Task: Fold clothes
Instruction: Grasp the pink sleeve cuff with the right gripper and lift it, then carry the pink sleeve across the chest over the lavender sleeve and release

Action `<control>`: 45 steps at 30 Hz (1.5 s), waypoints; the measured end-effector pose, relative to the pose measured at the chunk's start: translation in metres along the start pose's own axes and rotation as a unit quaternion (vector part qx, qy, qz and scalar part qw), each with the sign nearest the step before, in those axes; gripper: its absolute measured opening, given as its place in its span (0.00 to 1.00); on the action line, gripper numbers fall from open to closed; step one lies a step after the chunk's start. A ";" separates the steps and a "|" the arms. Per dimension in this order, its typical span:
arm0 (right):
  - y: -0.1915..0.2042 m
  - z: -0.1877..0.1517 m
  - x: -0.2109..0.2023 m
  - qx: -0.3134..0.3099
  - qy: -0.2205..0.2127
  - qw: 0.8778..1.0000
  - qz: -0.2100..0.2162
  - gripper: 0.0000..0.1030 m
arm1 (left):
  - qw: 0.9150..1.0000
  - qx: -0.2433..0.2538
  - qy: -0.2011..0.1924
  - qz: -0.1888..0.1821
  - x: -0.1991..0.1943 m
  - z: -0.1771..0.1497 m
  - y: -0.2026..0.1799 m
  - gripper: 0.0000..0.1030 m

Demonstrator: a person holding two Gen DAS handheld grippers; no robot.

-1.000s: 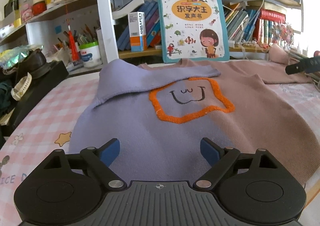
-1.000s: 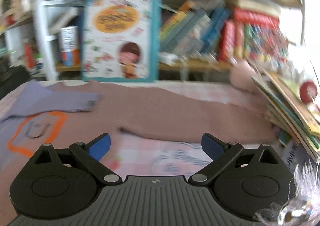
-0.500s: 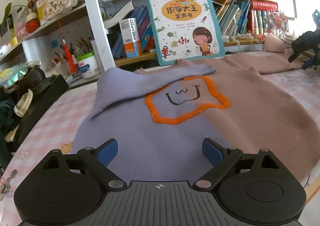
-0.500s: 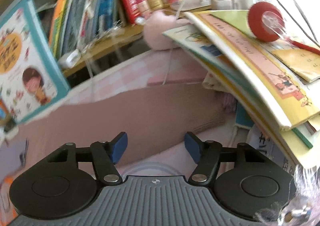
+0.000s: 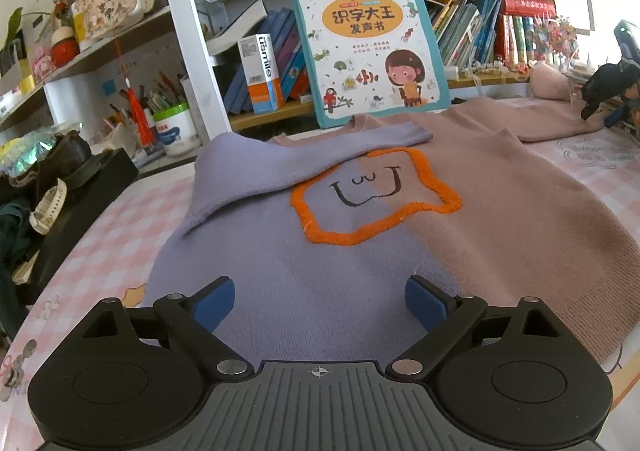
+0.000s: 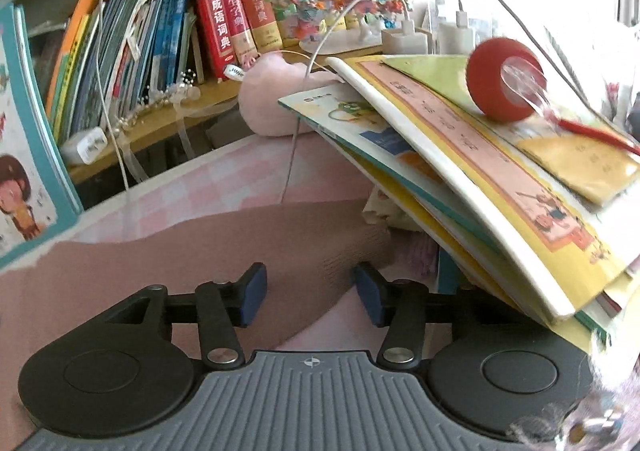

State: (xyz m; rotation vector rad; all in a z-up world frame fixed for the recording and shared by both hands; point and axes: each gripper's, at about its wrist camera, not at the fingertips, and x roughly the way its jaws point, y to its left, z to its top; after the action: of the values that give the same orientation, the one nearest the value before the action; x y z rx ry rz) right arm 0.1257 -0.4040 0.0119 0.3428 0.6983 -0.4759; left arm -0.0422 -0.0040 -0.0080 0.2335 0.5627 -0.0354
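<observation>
A half purple, half pink sweater [image 5: 360, 251] with an orange star outline lies flat on the pink checked tablecloth [image 5: 100, 235]. Its purple sleeve [image 5: 320, 155] is folded across the chest. My left gripper [image 5: 320, 303] hovers open over the purple hem with nothing gripped. The pink sleeve [image 5: 560, 119] stretches out to the right. My right gripper [image 6: 312, 291] is at that sleeve's cuff [image 6: 352, 251] and its jaws are closing, with the cuff end lying between the blue pads [image 6: 254, 293]; they do not press on it. In the left wrist view the right gripper [image 5: 608, 91] shows at the far right.
A tilted stack of picture books [image 6: 480, 179] with a red ball [image 6: 504, 79] on top overhangs right beside the cuff. A pink plush [image 6: 276, 99], white cables and bookshelves stand behind. A big picture book [image 5: 368, 47] leans at the back; a black box [image 5: 80, 203] sits at the left.
My right gripper has travelled right along the pink sleeve to its cuff, rolled, and narrowed its jaws from wide. The left gripper has stayed over the hem.
</observation>
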 end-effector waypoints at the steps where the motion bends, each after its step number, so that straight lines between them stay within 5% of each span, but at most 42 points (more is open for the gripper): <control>1: 0.003 -0.001 0.001 -0.012 -0.002 1.000 -0.007 0.46 | 1.000 0.000 0.001 0.000 0.000 0.000 0.000 0.92; 7: 0.009 -0.003 0.001 -0.046 -0.008 0.999 0.013 0.10 | 1.000 -0.012 0.006 -0.002 0.002 0.000 0.004 0.92; 11: 0.002 0.000 -0.007 -0.016 -0.002 0.999 0.029 0.09 | 1.000 -0.021 0.010 -0.006 0.003 0.000 0.007 0.92; 20: 0.004 0.024 -0.082 -0.022 -0.066 0.993 0.096 0.09 | 1.000 -0.006 0.001 -0.002 0.000 0.000 0.003 0.92; 29: 0.055 0.042 -0.144 -0.069 -0.118 0.977 0.166 0.09 | 1.000 0.004 -0.004 0.000 -0.001 0.000 0.000 0.92; 45: 0.142 0.032 -0.171 -0.106 -0.119 0.948 0.277 0.09 | 1.000 0.007 -0.009 0.002 -0.003 0.001 0.000 0.92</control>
State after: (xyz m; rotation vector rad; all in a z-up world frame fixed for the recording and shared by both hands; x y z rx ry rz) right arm 0.1029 -0.2483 0.1716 0.2580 0.3867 0.0956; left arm -0.0445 -0.0045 -0.0060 0.2486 0.5443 -0.0379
